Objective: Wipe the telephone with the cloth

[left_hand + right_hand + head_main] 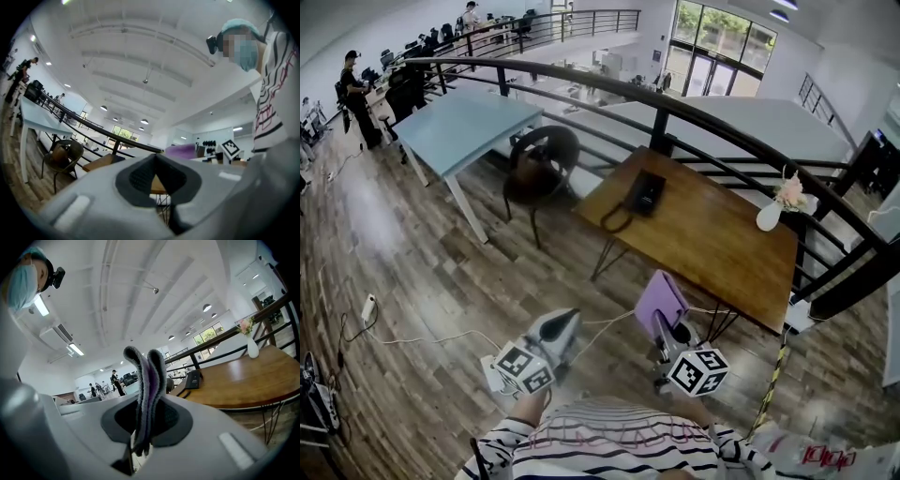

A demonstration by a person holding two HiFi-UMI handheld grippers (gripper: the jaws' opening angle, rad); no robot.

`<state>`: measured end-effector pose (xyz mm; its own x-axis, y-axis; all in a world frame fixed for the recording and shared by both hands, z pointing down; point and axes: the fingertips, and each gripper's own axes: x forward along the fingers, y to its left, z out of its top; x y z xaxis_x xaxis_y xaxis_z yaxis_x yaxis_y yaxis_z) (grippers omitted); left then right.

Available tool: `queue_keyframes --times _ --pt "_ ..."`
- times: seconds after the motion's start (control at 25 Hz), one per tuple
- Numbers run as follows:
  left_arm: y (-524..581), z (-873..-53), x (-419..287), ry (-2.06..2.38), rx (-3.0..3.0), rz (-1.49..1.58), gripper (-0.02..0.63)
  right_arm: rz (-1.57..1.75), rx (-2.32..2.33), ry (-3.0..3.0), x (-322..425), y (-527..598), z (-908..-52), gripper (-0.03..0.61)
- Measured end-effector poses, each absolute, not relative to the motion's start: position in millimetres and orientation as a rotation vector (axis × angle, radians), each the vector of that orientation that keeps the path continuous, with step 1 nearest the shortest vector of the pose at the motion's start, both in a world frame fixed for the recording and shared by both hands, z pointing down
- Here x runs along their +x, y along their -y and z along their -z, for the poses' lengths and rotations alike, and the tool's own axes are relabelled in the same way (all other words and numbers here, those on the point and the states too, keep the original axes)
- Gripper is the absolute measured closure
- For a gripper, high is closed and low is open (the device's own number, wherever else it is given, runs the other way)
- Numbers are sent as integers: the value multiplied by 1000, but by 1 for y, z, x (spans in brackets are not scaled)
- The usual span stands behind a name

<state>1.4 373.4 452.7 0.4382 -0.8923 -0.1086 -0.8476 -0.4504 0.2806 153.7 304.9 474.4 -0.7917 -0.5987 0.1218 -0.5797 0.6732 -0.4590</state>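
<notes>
The black telephone [642, 194] with its coiled cord lies near the far left corner of the wooden table [722, 253]; it also shows small in the right gripper view, telephone [192, 379]. My right gripper [667, 328] is held in the air short of the table's near edge, shut on a folded purple cloth [660, 302] that sticks up between its jaws, cloth [146, 376]. My left gripper [558, 330] hangs beside it on the left, over the floor, jaws together with nothing in them. Both are well apart from the telephone.
A white vase with pink flowers [772, 214] stands at the table's far right edge. A dark round chair [539, 169] sits left of the table, next to a light blue table [459, 127]. A black railing [694, 117] curves behind. Cables and a power strip [367, 307] lie on the wooden floor.
</notes>
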Motion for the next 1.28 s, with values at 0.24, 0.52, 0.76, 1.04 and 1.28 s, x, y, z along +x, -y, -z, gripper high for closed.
queue_keyframes --times 0.24,0.52,0.76,1.04,1.28 --pt "-331 -461 -29 1482 2498 354 612 779 -1057 -2809 130 -273 -479 541" --pt "-282 -472 -21 1439 2496 339 612 796 -1081 -2795 136 -222 -485 541" --pt "-220 -467 -12 1482 2484 345 612 794 -1010 -2828 139 -158 -483 541" --pt "-143 -457 18 1513 2490 326 612 791 -930 -2851 157 -81 -476 541" --pt "-87 -459 45 1521 2469 310 612 830 -873 -2870 176 -33 -482 541"
